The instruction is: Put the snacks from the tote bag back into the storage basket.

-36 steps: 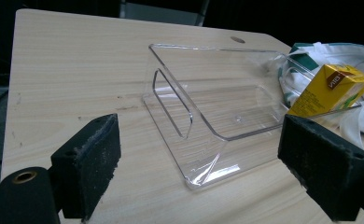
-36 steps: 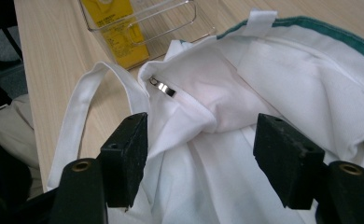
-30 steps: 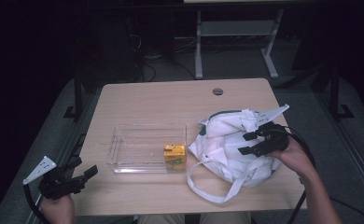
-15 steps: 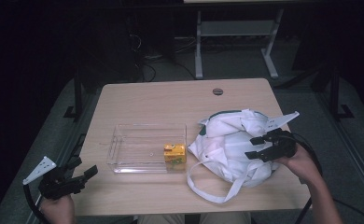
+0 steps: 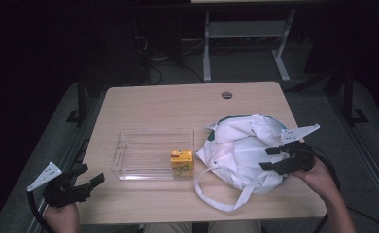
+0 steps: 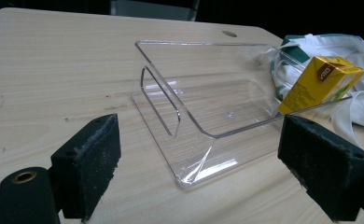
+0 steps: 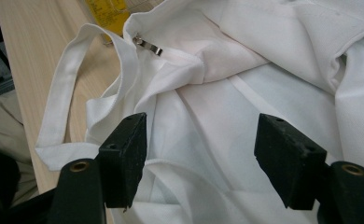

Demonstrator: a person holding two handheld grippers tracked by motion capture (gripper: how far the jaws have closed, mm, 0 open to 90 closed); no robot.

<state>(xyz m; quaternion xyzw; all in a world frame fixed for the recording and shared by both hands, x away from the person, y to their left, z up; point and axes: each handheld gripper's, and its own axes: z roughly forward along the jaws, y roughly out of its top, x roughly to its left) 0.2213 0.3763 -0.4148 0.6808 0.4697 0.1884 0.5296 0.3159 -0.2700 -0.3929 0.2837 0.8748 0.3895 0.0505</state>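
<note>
My left hand-held gripper (image 5: pixel 76 183) sits at the near left corner of the desk (image 5: pixel 178 102), jaws wide apart with nothing between them, aimed at the tray (image 6: pixel 203 88). My right hand-held gripper (image 5: pixel 282 158) hangs over the near right part of the white bag (image 5: pixel 246 150), jaws partly open with cloth under them; nothing is gripped. The bag's strap (image 7: pixel 68 93) loops toward the near edge. The clear tray lies just left of the bag. A yellow carton (image 5: pixel 182 159) stands in the tray's right end, beside the bag.

Clear tray (image 5: pixel 144 145) holding yellow carton (image 5: pixel 181 160) on table (image 5: pixel 178 104).
</note>
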